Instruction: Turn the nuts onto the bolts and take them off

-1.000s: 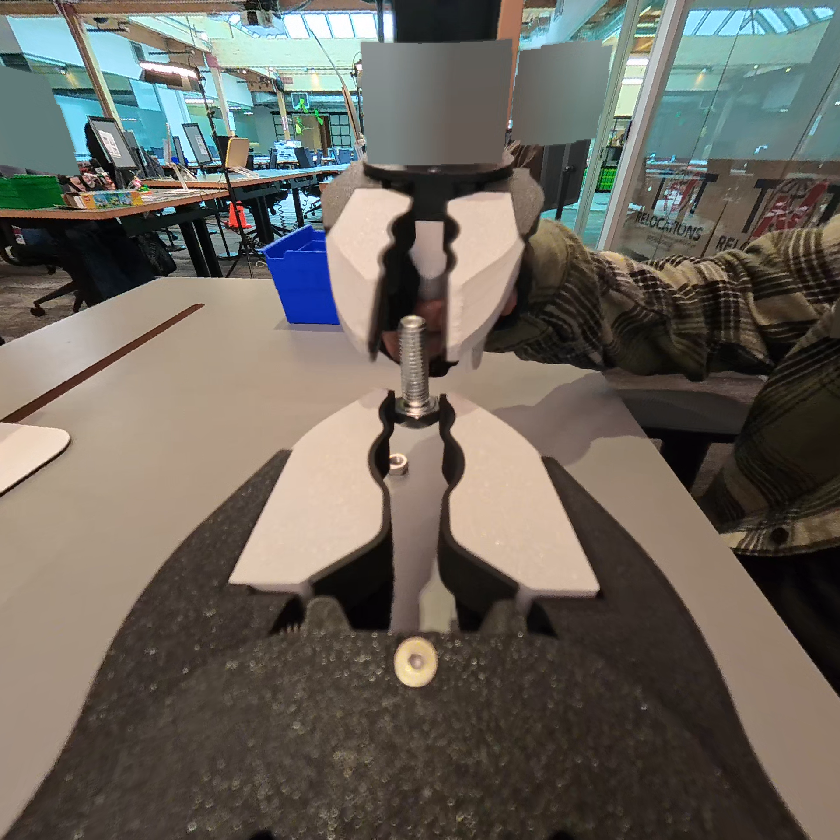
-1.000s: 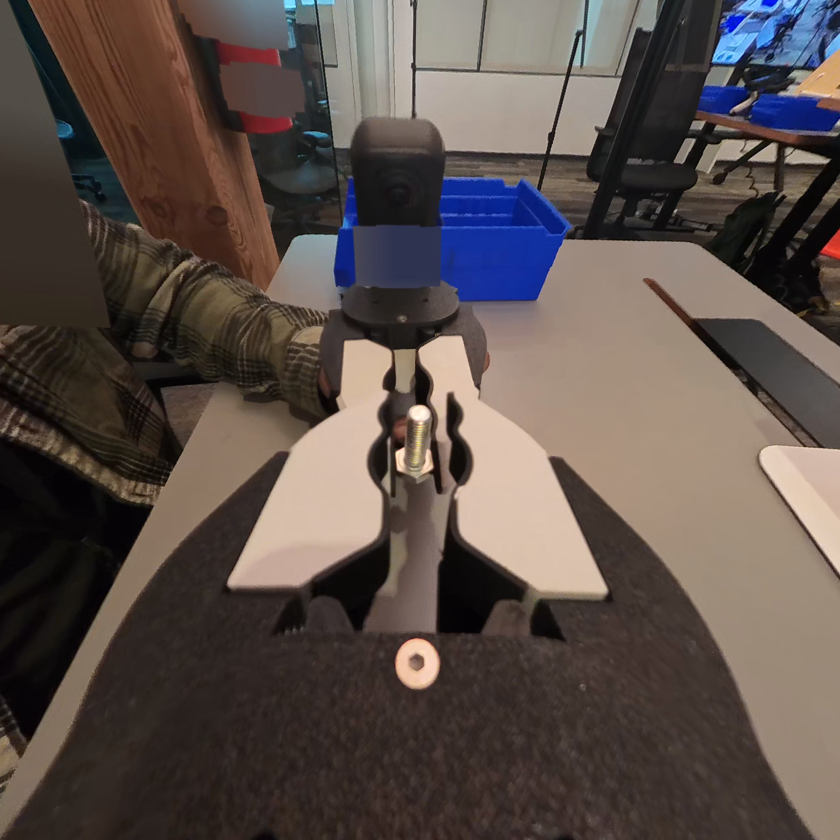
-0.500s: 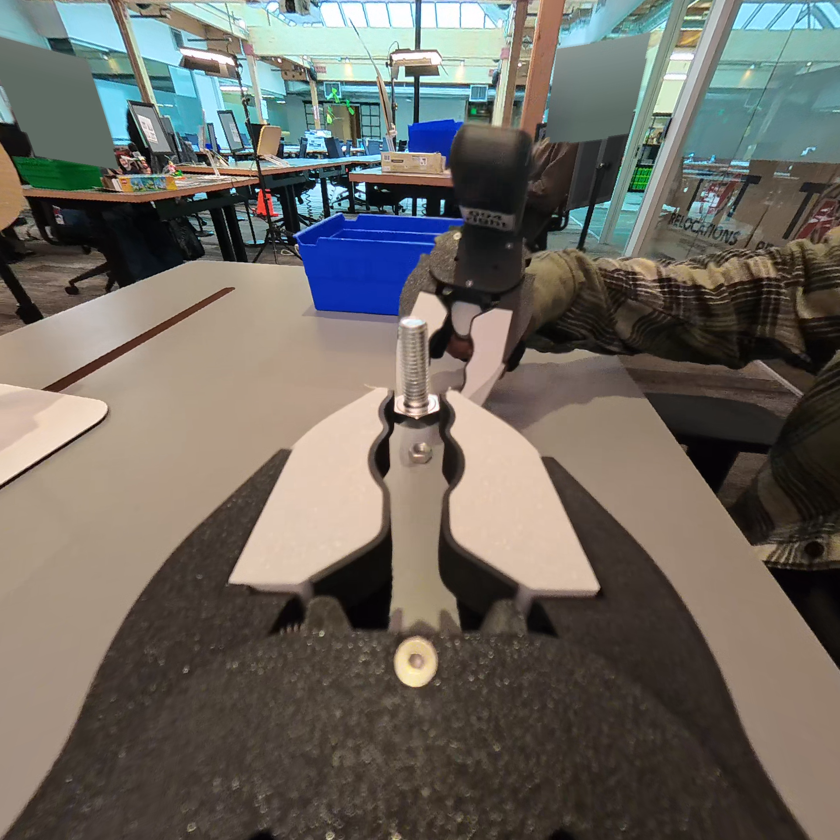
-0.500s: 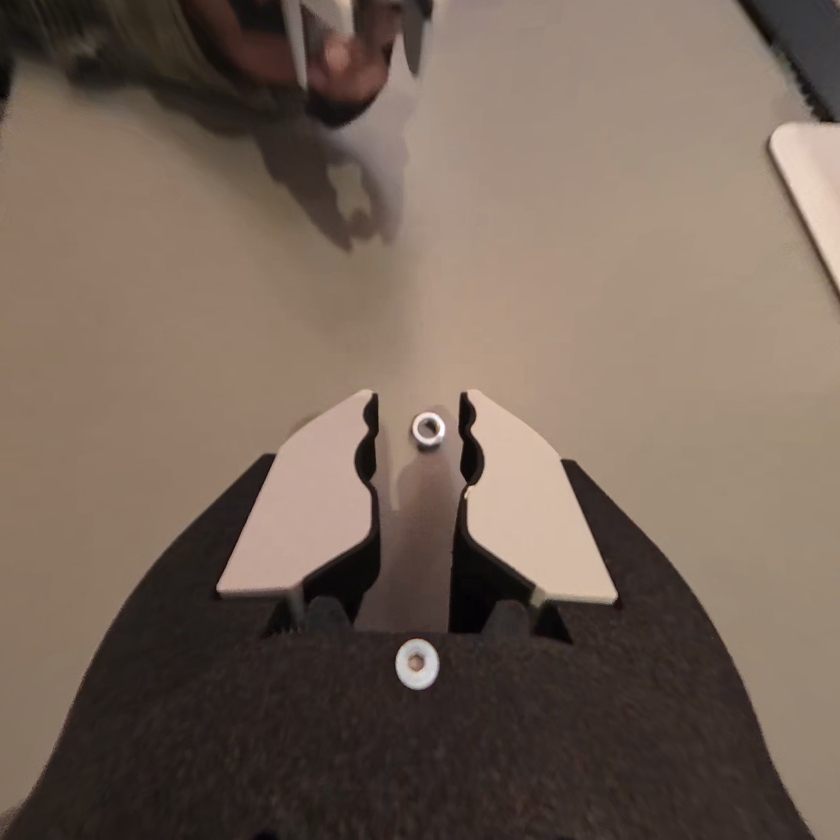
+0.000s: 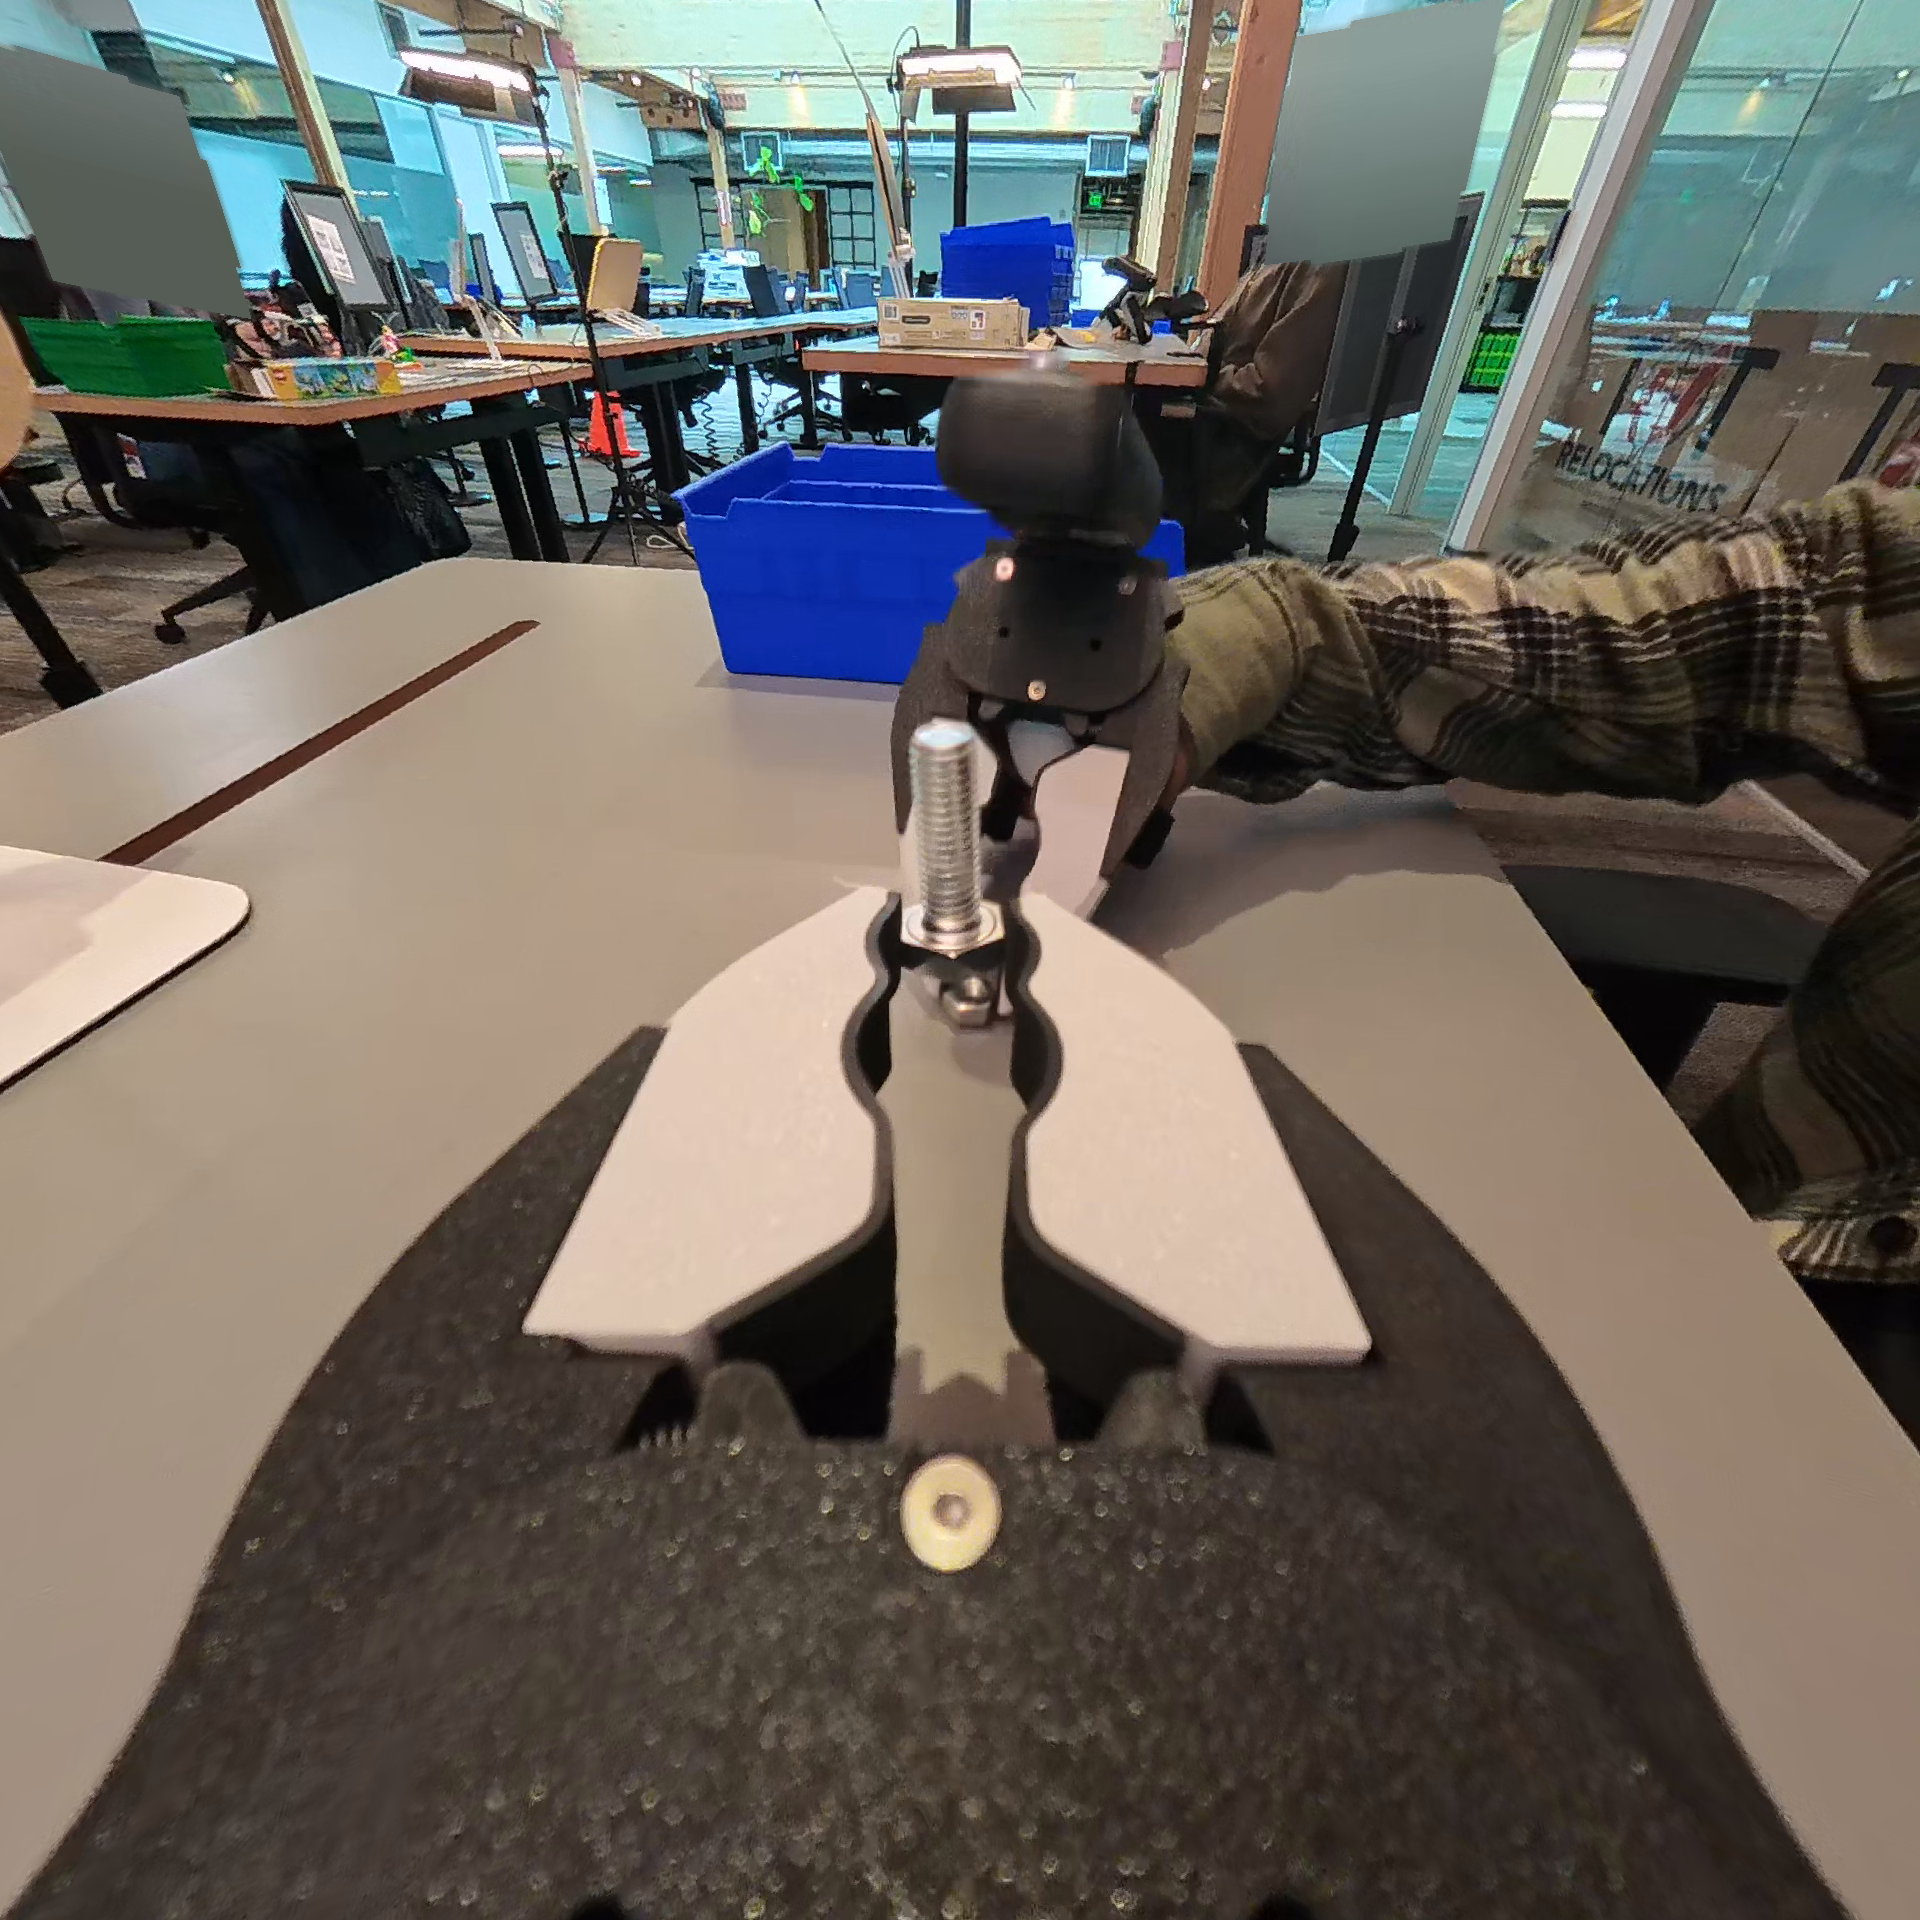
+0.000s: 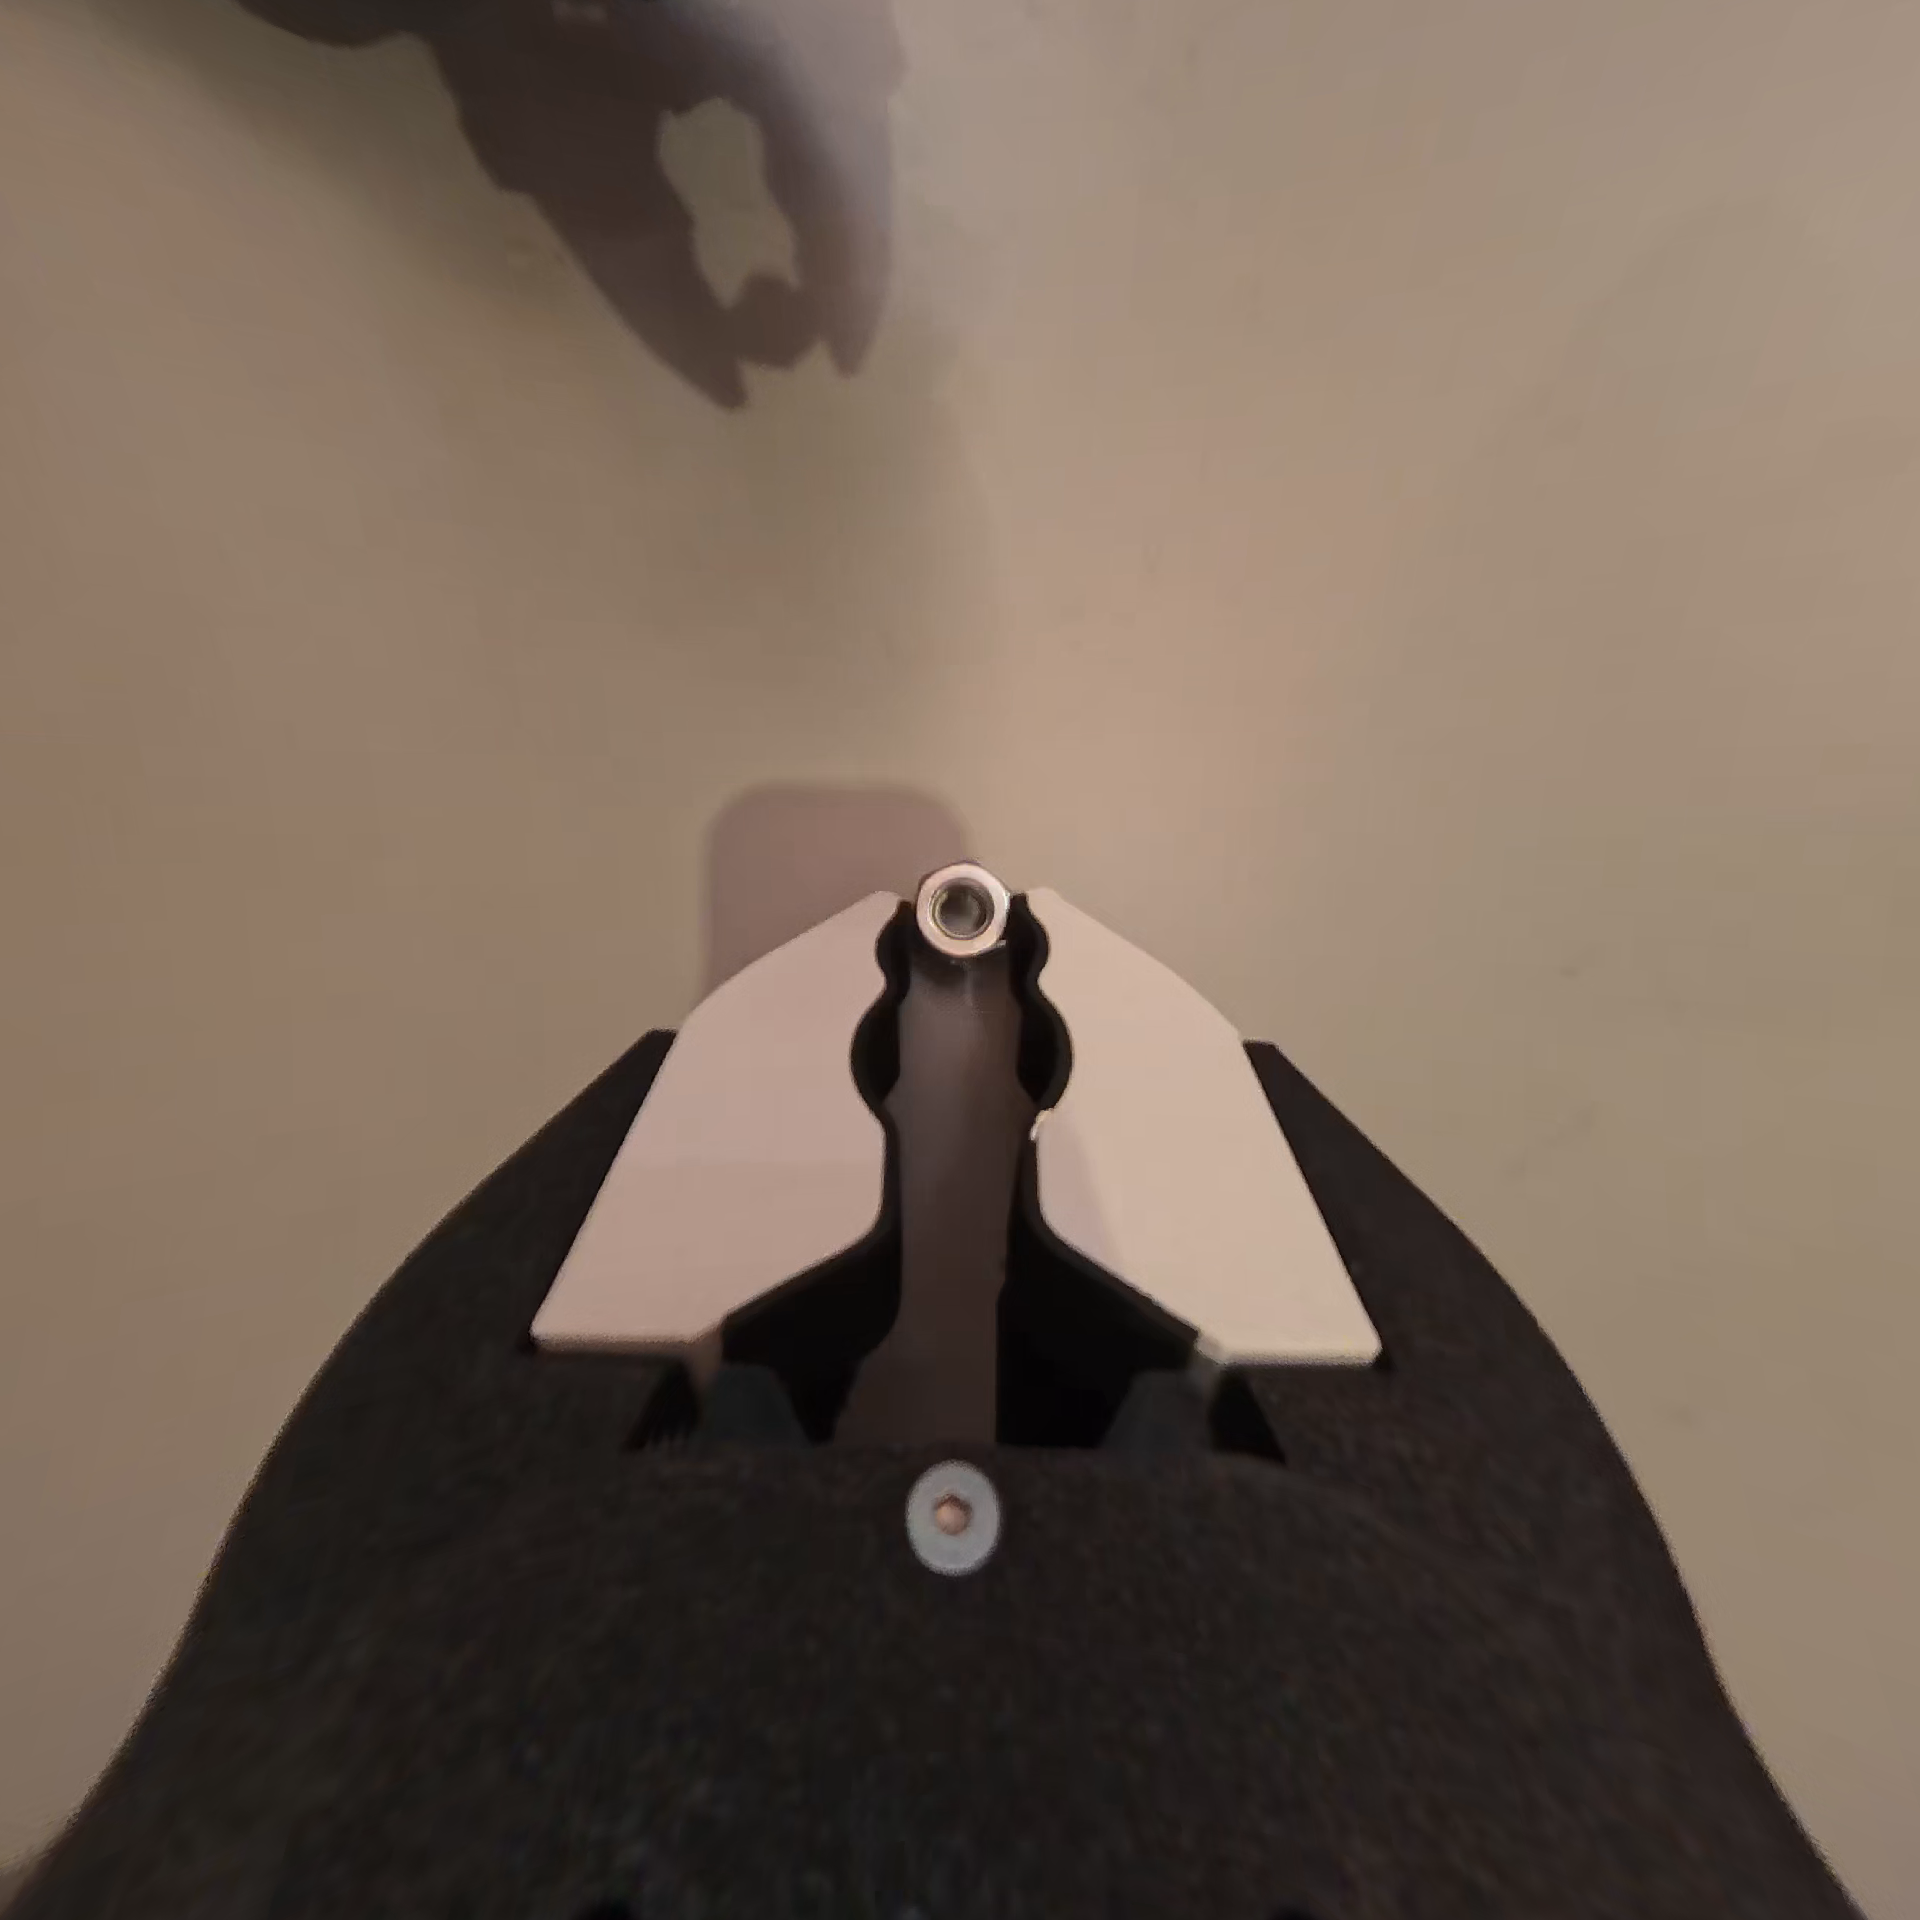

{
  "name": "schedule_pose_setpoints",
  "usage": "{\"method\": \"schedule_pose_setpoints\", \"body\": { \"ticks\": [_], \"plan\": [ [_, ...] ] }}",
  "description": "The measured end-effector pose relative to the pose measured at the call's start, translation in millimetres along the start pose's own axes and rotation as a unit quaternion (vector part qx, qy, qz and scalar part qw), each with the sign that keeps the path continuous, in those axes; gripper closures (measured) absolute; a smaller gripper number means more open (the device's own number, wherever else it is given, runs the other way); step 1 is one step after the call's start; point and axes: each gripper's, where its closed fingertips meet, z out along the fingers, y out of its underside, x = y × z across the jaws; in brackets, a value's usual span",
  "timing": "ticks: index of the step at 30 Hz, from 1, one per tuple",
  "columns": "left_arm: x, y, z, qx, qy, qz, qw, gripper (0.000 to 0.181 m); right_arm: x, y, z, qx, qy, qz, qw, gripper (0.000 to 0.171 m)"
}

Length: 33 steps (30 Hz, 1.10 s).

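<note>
Gripping the bolt (image 5: 943,831) by its head in the clenched left claw (image 5: 951,935), shank upright, thread end up. Pinching the nut (image 6: 961,914) in the closed right claw (image 6: 961,902), down near the tabletop (image 6: 1351,520), just beyond the bolt. Next, likely: lift, then line bore with shank.

My left claw (image 5: 951,935) has two broad pale-grey fingers (image 5: 748,1132) with wavy black inner edges, set in a black, pebbly foam-like body — one silver hex-socket screw (image 5: 950,1525) sits at its centre. My right claw (image 6: 961,920) is built the same — pale fingers, black body, one screw (image 6: 951,1523). My sleeve (image 5: 1538,675) is green-and-black plaid flannel, with a dark cuff button (image 5: 1889,1232).
</note>
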Motion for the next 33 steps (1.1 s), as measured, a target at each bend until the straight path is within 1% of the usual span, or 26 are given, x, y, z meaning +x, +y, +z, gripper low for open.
{"method": "schedule_pose_setpoints", "body": {
  "ticks": [1,4,6,9,12,17,21,27,33],
  "plan": [
    [0.6,1.0,0.6,-0.003,0.0,0.004,1.0,0.163,-1.0,-7.1,-7.0,0.014,0.001,-0.002,1.0,0.154],
    [3.7,3.4,3.2,-0.012,0.002,0.013,1.0,0.163,-7.5,-49.6,-44.9,0.067,0.001,-0.011,0.998,0.154],
    [6.8,4.6,5.3,-0.017,0.004,0.02,1.0,0.163,-18.7,-85.3,-70.2,0.09,-0.002,-0.048,0.995,0.154],
    [11.9,6.5,8.5,-0.027,0.004,0.039,0.999,0.163,-36.5,-127.4,-89.3,0.077,-0.005,-0.12,0.99,0.154],
    [18.6,7.2,11.8,-0.035,0.007,0.061,0.997,0.163,-45.1,-147.1,-87.7,0.039,-0.023,-0.16,0.986,0.154],
    [25.8,3.3,13.2,-0.032,0.012,0.076,0.996,0.163,-44.1,-147.2,-71.8,-0.015,-0.04,-0.171,0.984,0.154],
    [26.6,-0.2,12.3,-0.026,0.01,0.078,0.997,0.163,-45.7,-143.6,-62.8,-0.034,-0.042,-0.183,0.982,0.154],
    [27.7,-3.3,11.5,-0.019,0.009,0.081,0.996,0.163,-46.1,-145.2,-61.7,-0.02,-0.048,-0.173,0.983,0.154],
    [26.7,-5.3,11.2,-0.015,0.0,0.079,0.997,0.163,-44.6,-146.9,-62.0,0.025,-0.05,-0.139,0.989,0.154]
  ]
}}
